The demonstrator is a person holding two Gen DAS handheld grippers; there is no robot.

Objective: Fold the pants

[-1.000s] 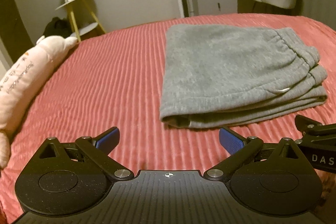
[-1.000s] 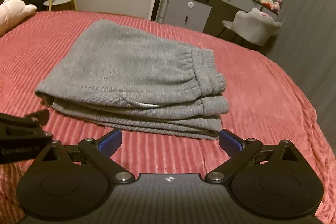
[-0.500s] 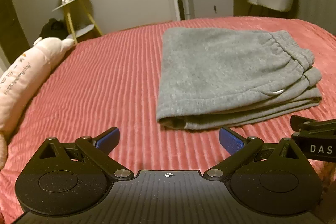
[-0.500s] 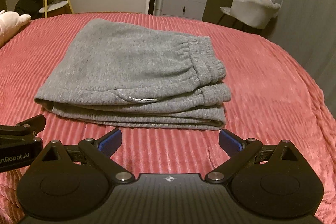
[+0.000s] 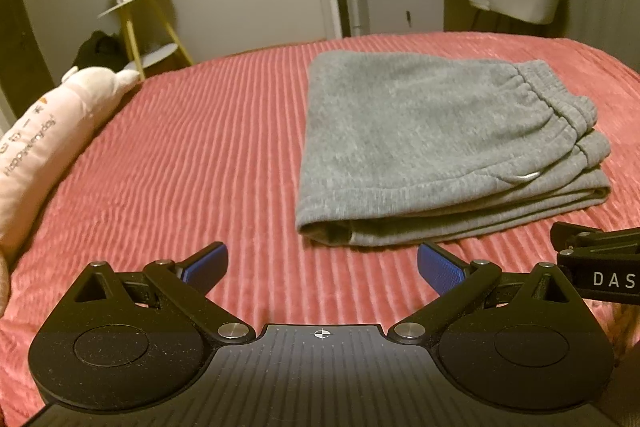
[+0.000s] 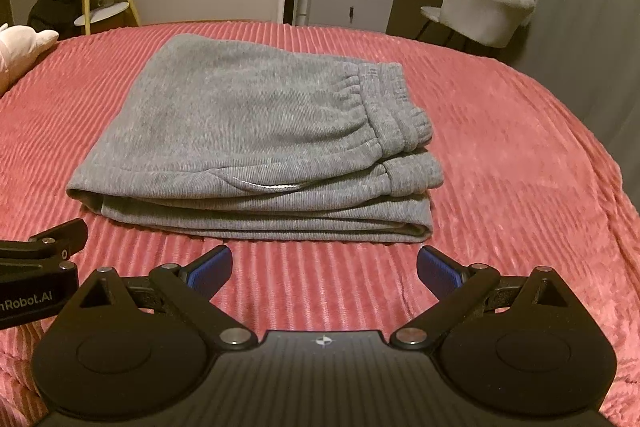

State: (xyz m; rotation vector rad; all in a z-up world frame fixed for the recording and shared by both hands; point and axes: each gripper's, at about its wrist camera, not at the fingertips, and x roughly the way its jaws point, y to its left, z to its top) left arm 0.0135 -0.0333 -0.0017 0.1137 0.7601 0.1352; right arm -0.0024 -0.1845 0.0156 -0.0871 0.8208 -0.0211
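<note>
So, left wrist view first: my left gripper (image 5: pixel 322 265) is spread wide w/ nothing between the blue pads (image 5: pixel 206 261), hanging low over the bed (image 5: pixel 180 155). The grey pants (image 5: pixel 436 143) lie ahead and to the right of it, already stacked in several layers, waistband on the far right side. Closest to this gripper is the rounded fold corner, just ahead-right of the right pad. A pink plush pillow (image 5: pixel 40 143) sits well off to the left, no issue. Right gripper's nose pokes in at the right edge.

Right wrist view: right gripper (image 6: pixel 324 267) is also released, empty, pads apart. Pants (image 6: pixel 256 131) sit straight ahead, near edge just beyond the fingertips; elastic waistband ahead-right, folded edge ahead-left. Left gripper shows at the left edge.

My read: folding looks basically done, bundle is compact and fairly square. If one more halving is wanted, I'd do it like this: slide both lower fingers under the whole stack at the near corners, not just the top layer, pinch all layers tog., lift evenly and carry over w/o dragging, else layers shear and the waistband splays. Otherwise just pat flat and back off.
</note>
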